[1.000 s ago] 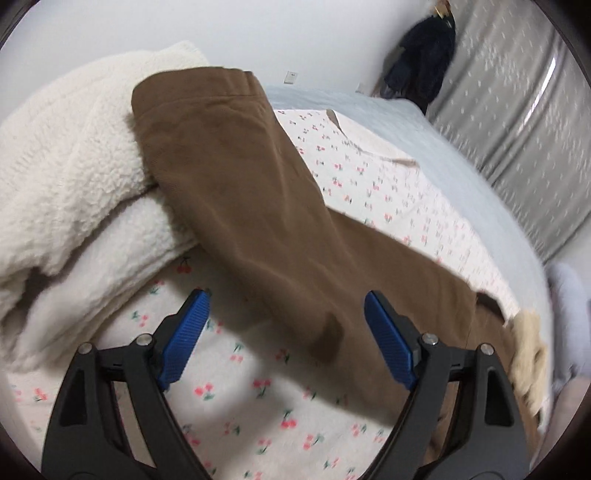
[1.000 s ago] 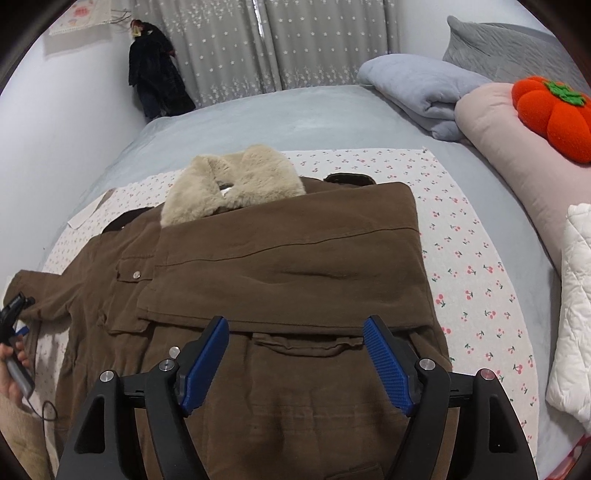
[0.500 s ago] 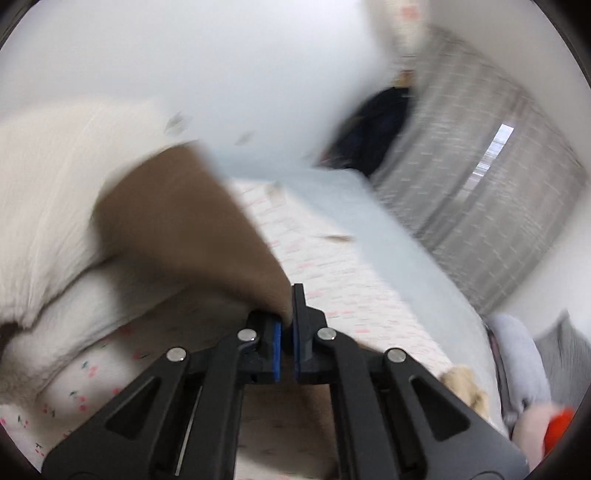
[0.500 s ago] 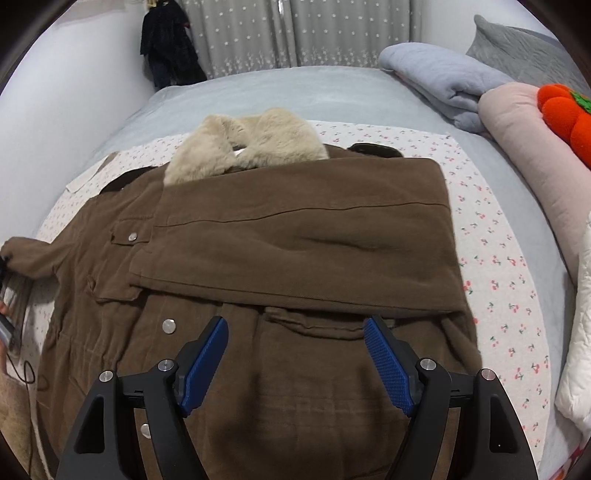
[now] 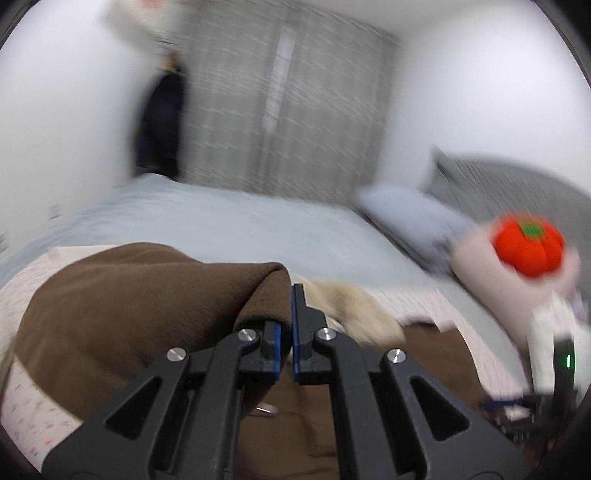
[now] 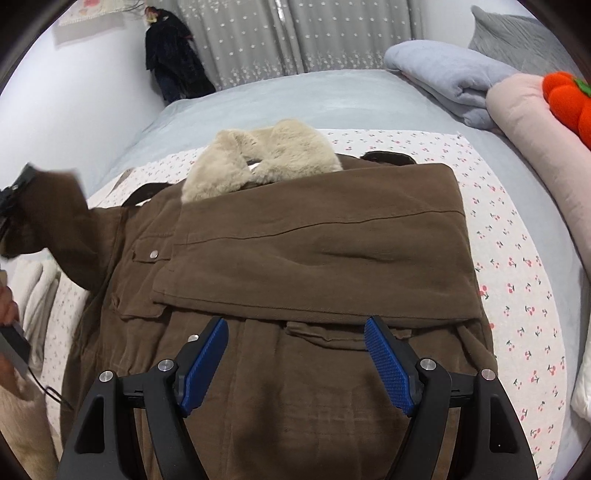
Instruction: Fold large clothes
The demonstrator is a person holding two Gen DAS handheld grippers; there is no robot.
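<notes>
A large brown coat (image 6: 295, 266) with a beige fur collar (image 6: 266, 155) lies spread on the cherry-print sheet (image 6: 517, 280), its right sleeve folded across the chest. My left gripper (image 5: 287, 325) is shut on the left sleeve (image 5: 140, 306), and the brown cloth bunches over the left finger. In the right wrist view that sleeve (image 6: 55, 221) hangs lifted off the bed at the far left, with the left gripper barely visible at the frame edge. My right gripper (image 6: 295, 354) hovers open above the coat's lower front, nothing between its blue pads (image 6: 388, 365).
A folded blue-grey blanket (image 6: 443, 77), a pink pillow (image 6: 532, 122) and an orange plush (image 6: 569, 99) lie at the bed's right. A white fleece (image 6: 33, 295) sits at the left. A dark garment (image 6: 170, 59) hangs by the grey curtains (image 6: 295, 33). A hand (image 6: 7, 306) shows at the left edge.
My left gripper shut on the brown sleeve, then rose and swung toward the coat's middle, lifting the sleeve off the white fleece. The right gripper stayed open over the coat.
</notes>
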